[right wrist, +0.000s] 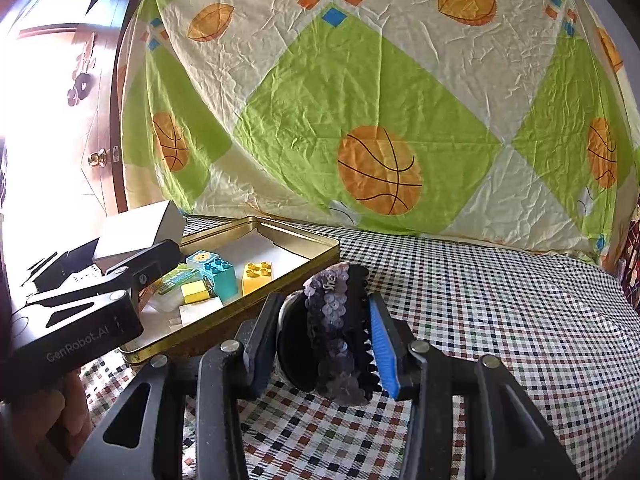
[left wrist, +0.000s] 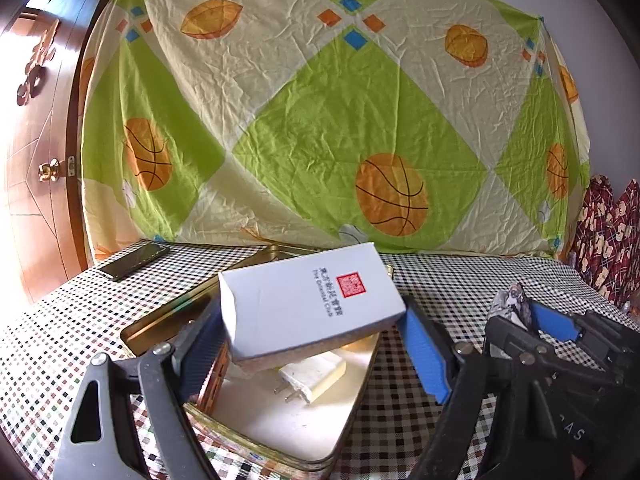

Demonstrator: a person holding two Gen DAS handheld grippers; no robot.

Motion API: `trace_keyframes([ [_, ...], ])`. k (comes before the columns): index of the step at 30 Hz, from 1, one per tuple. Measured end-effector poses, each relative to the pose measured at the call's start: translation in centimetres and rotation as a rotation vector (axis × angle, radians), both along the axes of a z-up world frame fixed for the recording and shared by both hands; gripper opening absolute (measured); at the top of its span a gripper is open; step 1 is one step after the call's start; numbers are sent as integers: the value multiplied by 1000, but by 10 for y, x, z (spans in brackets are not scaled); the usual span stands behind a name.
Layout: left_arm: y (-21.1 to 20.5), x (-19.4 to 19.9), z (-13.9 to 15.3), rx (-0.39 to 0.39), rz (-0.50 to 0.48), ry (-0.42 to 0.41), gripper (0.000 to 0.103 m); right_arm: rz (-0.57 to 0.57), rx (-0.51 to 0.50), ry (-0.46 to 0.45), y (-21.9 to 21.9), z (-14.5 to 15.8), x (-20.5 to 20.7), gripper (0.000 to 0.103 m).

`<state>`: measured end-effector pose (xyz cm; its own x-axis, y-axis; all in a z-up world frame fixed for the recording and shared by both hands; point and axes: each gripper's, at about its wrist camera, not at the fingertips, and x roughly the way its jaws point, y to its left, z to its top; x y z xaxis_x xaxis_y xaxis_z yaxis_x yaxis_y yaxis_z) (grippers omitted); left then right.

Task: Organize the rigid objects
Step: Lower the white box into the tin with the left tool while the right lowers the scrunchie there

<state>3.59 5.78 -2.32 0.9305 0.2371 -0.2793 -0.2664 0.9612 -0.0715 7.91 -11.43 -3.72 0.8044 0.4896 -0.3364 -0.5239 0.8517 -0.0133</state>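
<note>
My left gripper (left wrist: 312, 320) is shut on a white box (left wrist: 308, 300) with a red seal, held tilted just above an open gold tin (left wrist: 260, 452). A white plug adapter (left wrist: 312, 380) lies in the tin under the box. In the right wrist view the tin (right wrist: 304, 240) also holds a teal block (right wrist: 218, 272), a yellow block (right wrist: 256, 276) and other small pieces. My right gripper (right wrist: 324, 340) is shut on a black hair claw covered in purple sequins (right wrist: 332, 320), low over the checked tablecloth (right wrist: 500, 320) to the right of the tin. The left gripper (right wrist: 120, 272) with its box (right wrist: 136, 228) shows at the left.
A dark phone (left wrist: 136, 260) lies at the table's far left corner. A green and cream sheet with basketballs (left wrist: 320, 120) hangs behind the table. A wooden door (left wrist: 36, 160) stands at the left, and red patterned fabric (left wrist: 608, 240) at the far right.
</note>
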Motion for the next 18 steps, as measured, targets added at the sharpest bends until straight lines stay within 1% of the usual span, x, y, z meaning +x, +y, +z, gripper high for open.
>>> trace_keyframes([
  [18,28,-14,2,-19,45,-25,84,52,-16,-13,27,2,-6,45],
])
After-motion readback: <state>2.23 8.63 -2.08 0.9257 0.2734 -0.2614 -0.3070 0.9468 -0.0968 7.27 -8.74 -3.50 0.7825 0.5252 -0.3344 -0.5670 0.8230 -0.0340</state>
